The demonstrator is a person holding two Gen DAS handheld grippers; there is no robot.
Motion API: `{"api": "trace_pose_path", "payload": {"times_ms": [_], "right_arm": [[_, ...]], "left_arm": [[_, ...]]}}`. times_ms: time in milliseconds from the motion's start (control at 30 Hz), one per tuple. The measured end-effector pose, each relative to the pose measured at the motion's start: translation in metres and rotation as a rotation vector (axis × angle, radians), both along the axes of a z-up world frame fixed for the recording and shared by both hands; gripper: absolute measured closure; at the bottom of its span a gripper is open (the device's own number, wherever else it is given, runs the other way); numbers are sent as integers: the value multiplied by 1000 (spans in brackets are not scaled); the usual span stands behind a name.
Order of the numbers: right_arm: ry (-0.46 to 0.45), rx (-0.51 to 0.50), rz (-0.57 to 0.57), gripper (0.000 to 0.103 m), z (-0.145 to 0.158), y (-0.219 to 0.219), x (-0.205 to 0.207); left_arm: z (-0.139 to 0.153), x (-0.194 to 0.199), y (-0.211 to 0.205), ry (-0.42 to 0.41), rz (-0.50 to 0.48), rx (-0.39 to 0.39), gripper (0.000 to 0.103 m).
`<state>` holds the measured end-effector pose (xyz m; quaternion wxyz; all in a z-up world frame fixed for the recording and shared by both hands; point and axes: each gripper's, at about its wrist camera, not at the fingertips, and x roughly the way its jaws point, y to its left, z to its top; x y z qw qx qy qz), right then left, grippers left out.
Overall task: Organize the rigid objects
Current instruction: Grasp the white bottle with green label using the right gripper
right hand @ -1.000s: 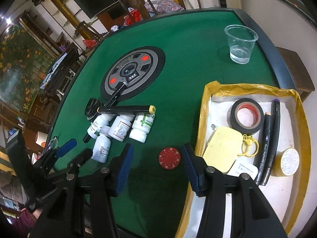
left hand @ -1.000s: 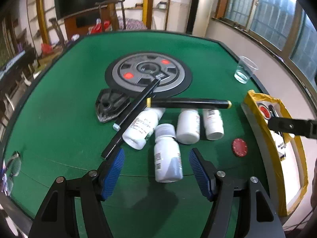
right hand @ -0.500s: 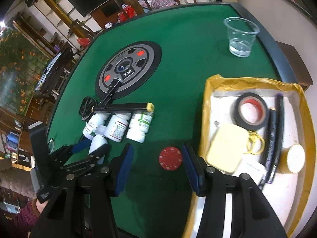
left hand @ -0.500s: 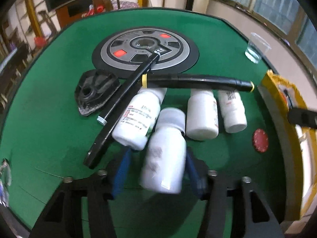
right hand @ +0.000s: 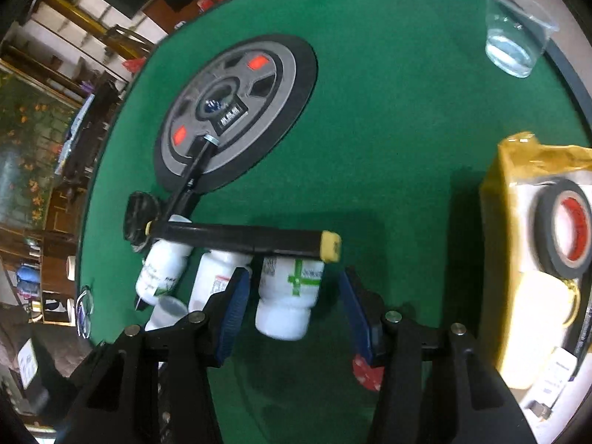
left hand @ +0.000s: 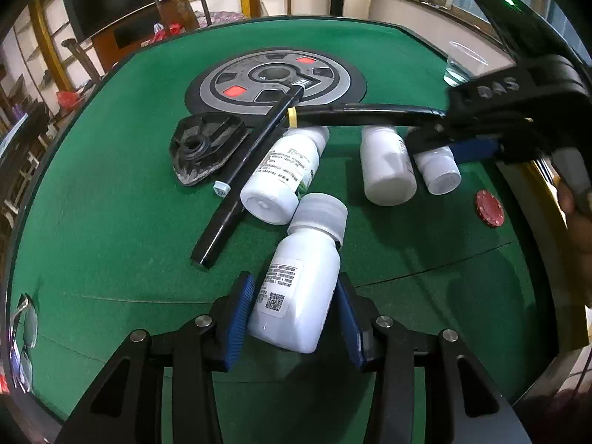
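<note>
1. Since a second ago, the left gripper (left hand: 294,312) has been closed in on the nearest white bottle (left hand: 301,281), which then lay free between wide jaws; the blue pads (left hand: 238,320) are now pressed against its sides, so the bottle is pinched.
2. In the same span the right gripper (right hand: 292,314) has been carried away from the red chip (right hand: 364,372) and lowered over the bottle with the green cross (right hand: 290,296). Its jaws are spread around that bottle, with a gap seen at the right pad; no grip is shown.
3. Both grippers are pointed steeply down at the green table (left hand: 111,199).
4. Only in the right wrist view are the yellow-edged tray (right hand: 507,192) and the tape roll (right hand: 566,229) inside it shown.
5. Only in the left wrist view is the black plastic piece (left hand: 203,148) seen clearly, beside a black marker (left hand: 251,170).
6. A second black marker (right hand: 240,238) is laid across the bottle necks.
</note>
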<state>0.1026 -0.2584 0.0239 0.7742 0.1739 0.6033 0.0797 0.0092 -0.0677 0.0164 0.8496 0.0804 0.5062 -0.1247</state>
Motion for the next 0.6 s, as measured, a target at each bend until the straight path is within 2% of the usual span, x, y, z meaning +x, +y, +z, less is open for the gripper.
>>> {"api": "trace_pose_path", "payload": {"times_ms": [133, 200, 467, 600], "right_arm": [[-20, -102, 50, 58, 1, 15, 8], [-22, -150, 95, 66, 1, 21, 6], [-54, -140, 141, 67, 13, 18, -28], [-66, -99, 150, 68, 21, 14, -47]], "left_arm": [[-1, 4, -1, -5, -8, -4, 55], [-1, 4, -2, -10, -11, -4, 55], [1, -7, -3, -25, -12, -12, 60], [2, -10, -3, -22, 3, -33, 60]]}}
